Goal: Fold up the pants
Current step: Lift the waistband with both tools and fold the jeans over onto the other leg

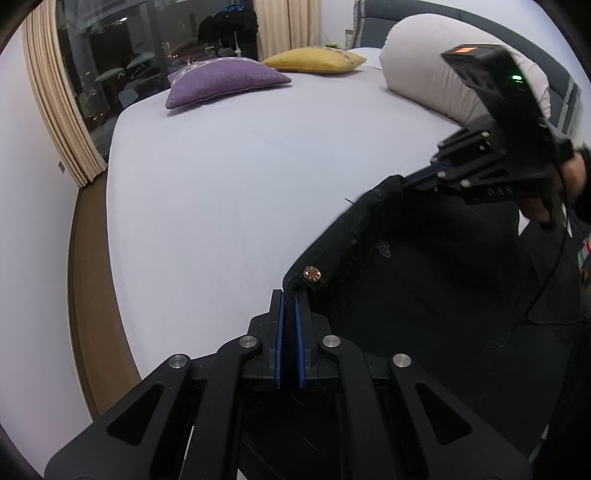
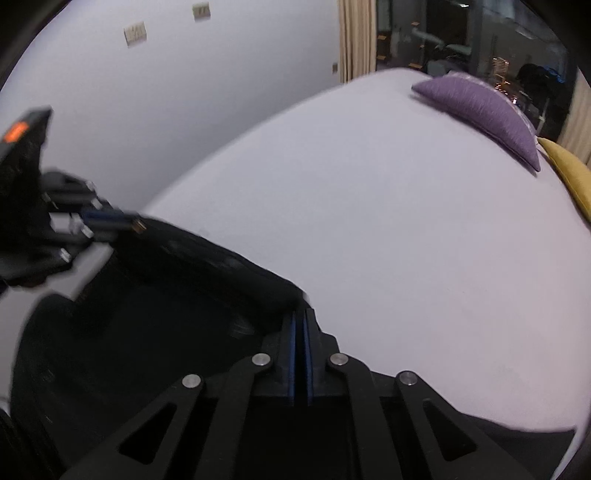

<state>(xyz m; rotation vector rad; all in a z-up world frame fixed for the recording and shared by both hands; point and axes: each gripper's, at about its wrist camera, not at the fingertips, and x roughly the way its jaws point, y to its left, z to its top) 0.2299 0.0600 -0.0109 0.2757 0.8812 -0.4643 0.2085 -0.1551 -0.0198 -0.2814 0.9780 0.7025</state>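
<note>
1. Nearest the left wrist camera, the left gripper (image 1: 289,295) has its fingers pressed together on the waistband corner of the black pants (image 1: 424,288), just below the metal button (image 1: 311,274).
2. Nearest the right wrist camera, the right gripper (image 2: 302,317) has its fingers pinched on the other end of the same waistband. The pants hang between the two grippers, held up over the near edge of the bed (image 1: 240,177), with the rest of the cloth falling away below.
3. Risk: both grips sit at the very edge of the fabric. If the grippers pull apart to stretch the waistband, a thin pinch could slip, and that side would drop in a heap on the bed.
4. Risk: the legs hang out of sight. Laid down as they are, they may land twisted or bunched, so the fold would come out crooked.
5. Only the left wrist view shows the button, the person's hand (image 1: 570,177) on the right gripper's handle, the white pillow (image 1: 443,55) and the whole yellow cushion (image 1: 314,59).
6. Only the right wrist view shows the left gripper from outside, blurred, and the wall with its switch plates (image 2: 135,32). Both views show the purple cushion (image 2: 480,107), well apart from the pants.
</note>
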